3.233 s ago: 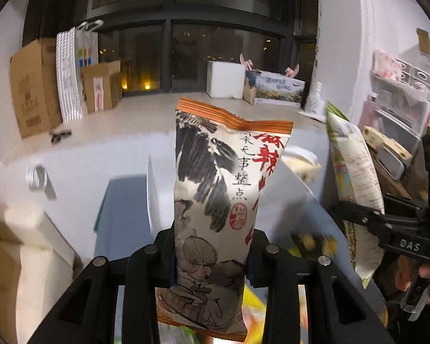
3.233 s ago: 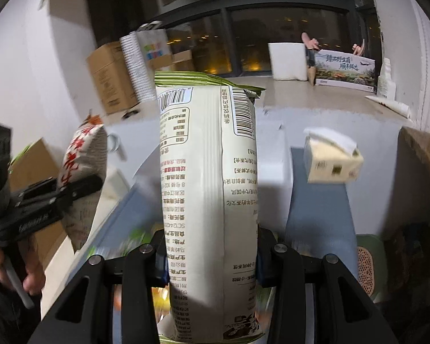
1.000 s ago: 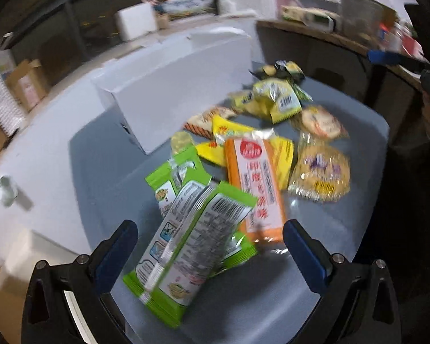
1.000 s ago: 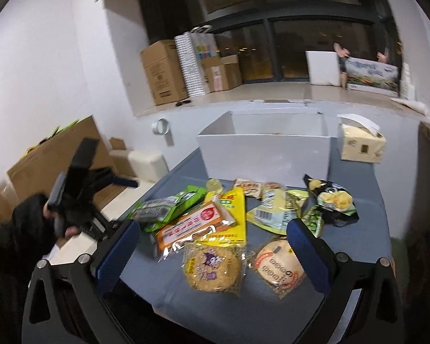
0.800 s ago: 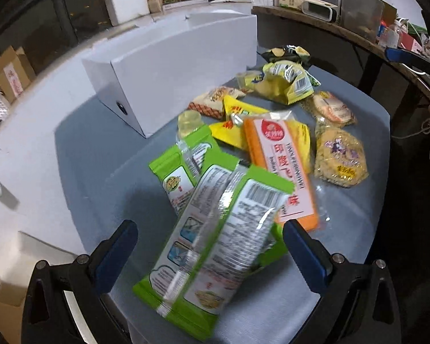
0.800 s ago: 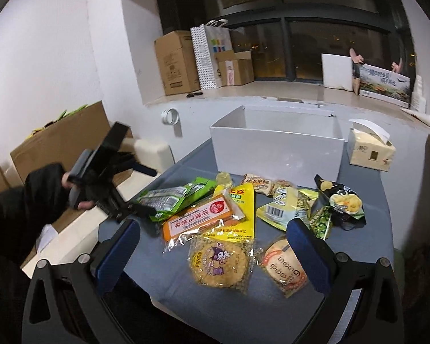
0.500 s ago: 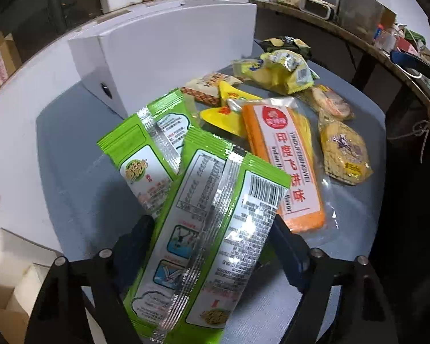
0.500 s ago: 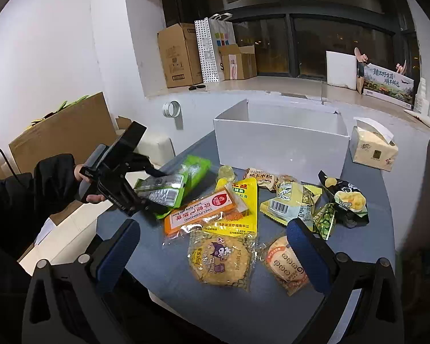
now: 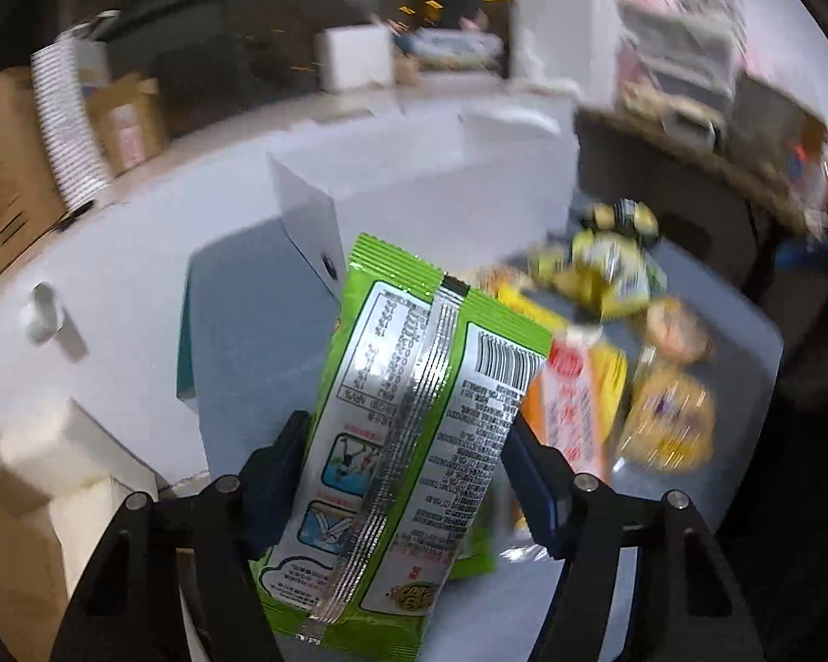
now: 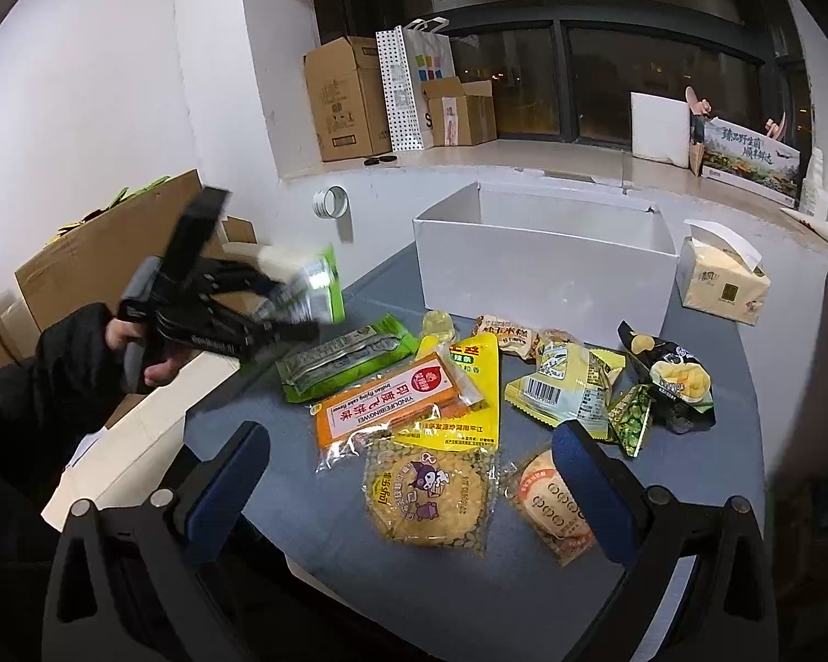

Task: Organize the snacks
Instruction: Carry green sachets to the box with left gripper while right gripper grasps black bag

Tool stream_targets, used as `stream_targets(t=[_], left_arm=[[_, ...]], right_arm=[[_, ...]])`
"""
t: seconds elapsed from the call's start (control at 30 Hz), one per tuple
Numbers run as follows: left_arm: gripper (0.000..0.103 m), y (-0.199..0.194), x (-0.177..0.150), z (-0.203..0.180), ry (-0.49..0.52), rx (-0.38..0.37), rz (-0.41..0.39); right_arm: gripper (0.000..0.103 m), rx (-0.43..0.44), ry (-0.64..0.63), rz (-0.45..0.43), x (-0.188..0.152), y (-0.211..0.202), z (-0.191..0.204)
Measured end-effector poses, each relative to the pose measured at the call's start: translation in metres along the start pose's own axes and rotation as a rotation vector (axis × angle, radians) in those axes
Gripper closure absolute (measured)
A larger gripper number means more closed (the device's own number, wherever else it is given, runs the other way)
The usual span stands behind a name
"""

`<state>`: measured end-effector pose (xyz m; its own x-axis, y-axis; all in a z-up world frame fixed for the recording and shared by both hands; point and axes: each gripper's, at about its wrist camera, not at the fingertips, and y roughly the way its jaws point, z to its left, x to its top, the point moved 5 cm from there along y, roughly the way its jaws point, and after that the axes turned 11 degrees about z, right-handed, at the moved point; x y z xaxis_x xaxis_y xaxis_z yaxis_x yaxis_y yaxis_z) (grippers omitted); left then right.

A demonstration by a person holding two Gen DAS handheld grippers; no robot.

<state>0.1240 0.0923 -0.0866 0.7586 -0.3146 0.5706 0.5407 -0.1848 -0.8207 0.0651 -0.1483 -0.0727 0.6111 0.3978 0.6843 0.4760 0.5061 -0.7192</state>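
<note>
A: Green-and-silver packet (image 9: 414,441) is now sitting between the left gripper (image 9: 408,474) jaws, which have just been closing onto it, lifting it off the grey surface (image 10: 551,596).

B: Meaning it's heading for the white box (image 10: 546,270). Right gripper (image 10: 414,491) is hanging wide open, holding nothing. Orange pack (image 10: 391,402) is reading "YINDUFEIBINGWEI".

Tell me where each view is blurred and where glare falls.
Left wrist view: the background snacks smear with motion, while the green foil snack packet stays sharp, glare streaking its silver seam. Right wrist view: crisp, except the left gripper and that packet, which blur.
</note>
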Motion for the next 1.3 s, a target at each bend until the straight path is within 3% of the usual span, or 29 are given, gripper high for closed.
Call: stream_targets(t=[0.2, 0.3, 0.43, 0.6, 0.87, 0.97, 1.17, 1.3], left_arm=[[0.031, -0.047, 0.006, -0.021, -0.193, -0.036, -0.111], [0.03, -0.057, 0.008, -0.041, -0.234, -0.037, -0.151], [0.03, -0.058, 0.009, -0.061, -0.241, -0.036, -0.166], [0.03, -0.06, 0.006, -0.068, -0.231, -0.055, -0.147], [0.03, -0.052, 0.005, -0.069, -0.254, -0.095, -0.14], [0.03, -0.05, 0.007, -0.074, -0.238, -0.099, -0.135], [0.03, -0.049, 0.013, -0.077, -0.24, -0.119, -0.135], [0.03, -0.048, 0.022, -0.075, -0.267, -0.105, -0.142]], right_arm=[[0.0, -0.063, 0.066, 0.034, 0.005, 0.013, -0.034], [0.0, -0.104, 0.114, 0.039, 0.014, 0.02, -0.065], [0.0, -0.179, 0.193, 0.056, 0.033, 0.039, -0.12], [0.0, -0.191, 0.253, 0.105, 0.052, 0.07, -0.171], [0.0, -0.196, 0.344, 0.231, 0.043, 0.116, -0.218], [0.027, -0.143, 0.407, 0.279, 0.033, 0.126, -0.223], [0.034, -0.132, 0.395, 0.214, 0.029, 0.102, -0.213], [0.035, -0.105, 0.395, 0.108, 0.033, 0.064, -0.198]])
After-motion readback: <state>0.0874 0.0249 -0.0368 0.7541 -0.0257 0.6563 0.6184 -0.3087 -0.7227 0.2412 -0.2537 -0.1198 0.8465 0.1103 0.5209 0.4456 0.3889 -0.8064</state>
